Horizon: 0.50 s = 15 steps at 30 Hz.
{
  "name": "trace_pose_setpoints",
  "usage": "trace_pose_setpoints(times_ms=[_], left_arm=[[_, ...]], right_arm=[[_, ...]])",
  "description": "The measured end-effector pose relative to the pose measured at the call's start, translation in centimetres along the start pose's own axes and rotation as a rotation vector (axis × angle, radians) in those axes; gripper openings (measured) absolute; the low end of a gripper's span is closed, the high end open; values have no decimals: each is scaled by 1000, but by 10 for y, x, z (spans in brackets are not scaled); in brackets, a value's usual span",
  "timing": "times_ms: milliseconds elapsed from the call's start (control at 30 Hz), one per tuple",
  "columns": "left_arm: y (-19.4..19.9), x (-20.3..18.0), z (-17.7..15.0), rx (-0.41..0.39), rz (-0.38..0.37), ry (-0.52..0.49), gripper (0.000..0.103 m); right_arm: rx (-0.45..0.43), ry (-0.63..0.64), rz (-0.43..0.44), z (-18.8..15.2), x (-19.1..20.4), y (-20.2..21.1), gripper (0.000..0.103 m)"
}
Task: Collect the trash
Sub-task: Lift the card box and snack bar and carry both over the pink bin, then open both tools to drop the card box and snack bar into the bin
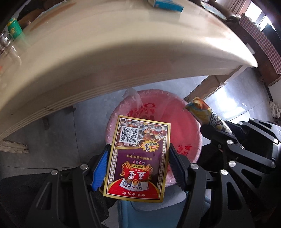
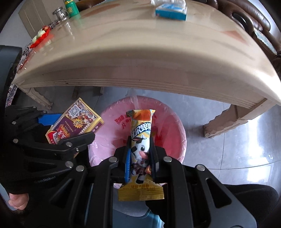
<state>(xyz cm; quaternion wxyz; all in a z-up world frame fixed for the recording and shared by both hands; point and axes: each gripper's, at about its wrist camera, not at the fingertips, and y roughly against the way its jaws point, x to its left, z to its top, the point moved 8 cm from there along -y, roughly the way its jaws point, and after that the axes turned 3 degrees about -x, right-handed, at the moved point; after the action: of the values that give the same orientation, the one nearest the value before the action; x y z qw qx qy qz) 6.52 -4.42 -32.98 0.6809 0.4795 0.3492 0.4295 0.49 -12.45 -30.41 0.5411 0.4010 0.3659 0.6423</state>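
Two hand-held grippers over a lined bin, each carrying one piece of trash. The left gripper (image 1: pixel 138 163) is clamped across the width of a card box (image 1: pixel 138 157), its blue pad and black pad pressing on the two long edges, with the upper half of the box standing free above the fingers. The right gripper (image 2: pixel 140 161) is closed tight on a snack wrapper (image 2: pixel 141 143), pinched at its middle so that the crimped top and the flat yellow bottom seam both stick out beyond the jaws. Both items hang above the mouth of the bin (image 1: pixel 193 145), which stands on the floor just under the near edge of the table (image 2: pixel 140 61) and is lined with a thin pink bag. A blue and white carton (image 2: pixel 171 13) lies on the far part of the tabletop, well apart from the bin.

Handling, as judged: the card box looks light and fairly stiff, with glossy faces; a grip on its narrow edges holds well, though hard pressure could buckle thin cardboard. The wrapper looks very light, soft and slick; it crumples rather than resists, so a mid-body pinch is the secure place, the seams being likelier to slip. Neither seems fragile, and both should fall straight down once let go.
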Motion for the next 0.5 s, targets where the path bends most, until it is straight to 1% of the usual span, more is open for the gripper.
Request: trace_pose_setpoints(times_ms=[200,400,500], left_arm=[[-34,3,-5,55,8,-9,62],[-57,5,-6,99,-29,-3,62],[-67,8,-9,122,-27,3,62]], right_arm=[[56,-4,3,-2,-6,-30,18],[107,-2,12,-7,-10,-56,18],[132,0,22,-9,-10,-67,18]])
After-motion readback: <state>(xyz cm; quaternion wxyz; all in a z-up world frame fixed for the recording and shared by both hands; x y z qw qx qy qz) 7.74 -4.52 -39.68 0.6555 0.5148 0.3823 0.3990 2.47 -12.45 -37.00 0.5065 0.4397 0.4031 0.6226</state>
